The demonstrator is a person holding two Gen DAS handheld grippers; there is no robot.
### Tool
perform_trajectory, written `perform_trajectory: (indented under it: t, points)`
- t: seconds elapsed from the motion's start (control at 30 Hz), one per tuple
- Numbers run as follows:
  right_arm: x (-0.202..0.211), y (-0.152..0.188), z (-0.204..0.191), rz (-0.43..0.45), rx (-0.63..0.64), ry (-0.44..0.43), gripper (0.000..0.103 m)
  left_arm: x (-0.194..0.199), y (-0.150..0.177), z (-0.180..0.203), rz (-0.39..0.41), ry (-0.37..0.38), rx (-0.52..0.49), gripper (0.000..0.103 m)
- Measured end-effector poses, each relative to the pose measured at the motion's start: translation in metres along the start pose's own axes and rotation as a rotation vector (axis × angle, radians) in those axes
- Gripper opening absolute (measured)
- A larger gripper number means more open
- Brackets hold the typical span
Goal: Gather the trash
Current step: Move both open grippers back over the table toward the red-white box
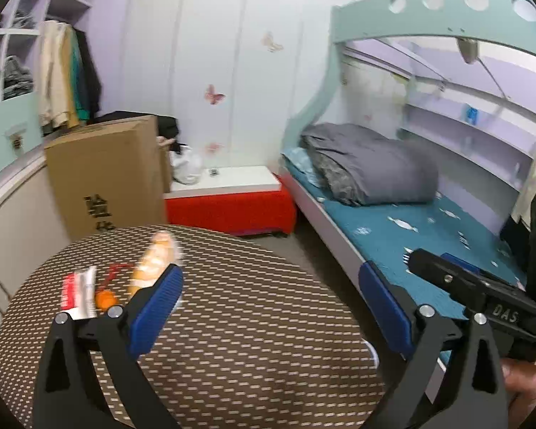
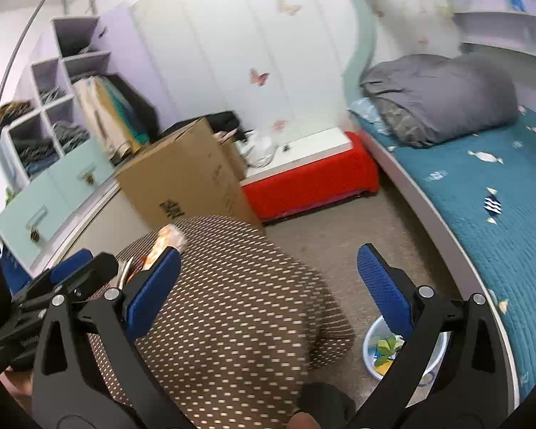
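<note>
From the left wrist view, the left claw hangs spread wide above the round table with its brown dotted cover, holding nothing. On the table's far left side lie the bits of trash: a bread-like snack in a clear wrapper, a red-and-white packet and a small orange ball, close together, just beyond the claw's left finger. The right claw pokes in from the right, over the edge of the bed. A cardboard box stands behind the table, a red bench beside it.

Over to the right wrist view: the right claw is also spread wide, empty, above the table. The wrapped snack shows at the table's far left edge, partly behind the left finger. Down on the floor, between table and bed, sits a pale bin with green and yellow scraps inside. The left claw enters at the left.
</note>
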State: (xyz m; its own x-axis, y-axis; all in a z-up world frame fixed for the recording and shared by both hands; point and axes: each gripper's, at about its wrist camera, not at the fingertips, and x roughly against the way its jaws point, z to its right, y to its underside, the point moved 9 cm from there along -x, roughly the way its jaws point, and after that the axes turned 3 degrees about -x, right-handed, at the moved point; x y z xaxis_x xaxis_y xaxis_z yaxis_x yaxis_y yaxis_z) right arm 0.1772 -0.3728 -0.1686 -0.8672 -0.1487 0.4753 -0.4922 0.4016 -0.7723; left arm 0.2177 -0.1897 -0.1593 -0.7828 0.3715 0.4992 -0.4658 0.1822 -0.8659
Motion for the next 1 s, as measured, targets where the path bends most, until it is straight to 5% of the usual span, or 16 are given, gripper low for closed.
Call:
perform_trajectory:
  t: [0.57, 1.0]
  points:
    - [-0.069, 0.035, -0.109, -0.143, 0.159, -0.098, 0.097, -0.015, 0.060, -0.171, -0.133, -0.246, 0.138, 0.097]
    - [-0.113, 0.053, -0.115, -0.222, 0.146, -0.115, 0.097, -0.072, 0.097, -0.223, -0.341, -0.351, 0.068, 0.097]
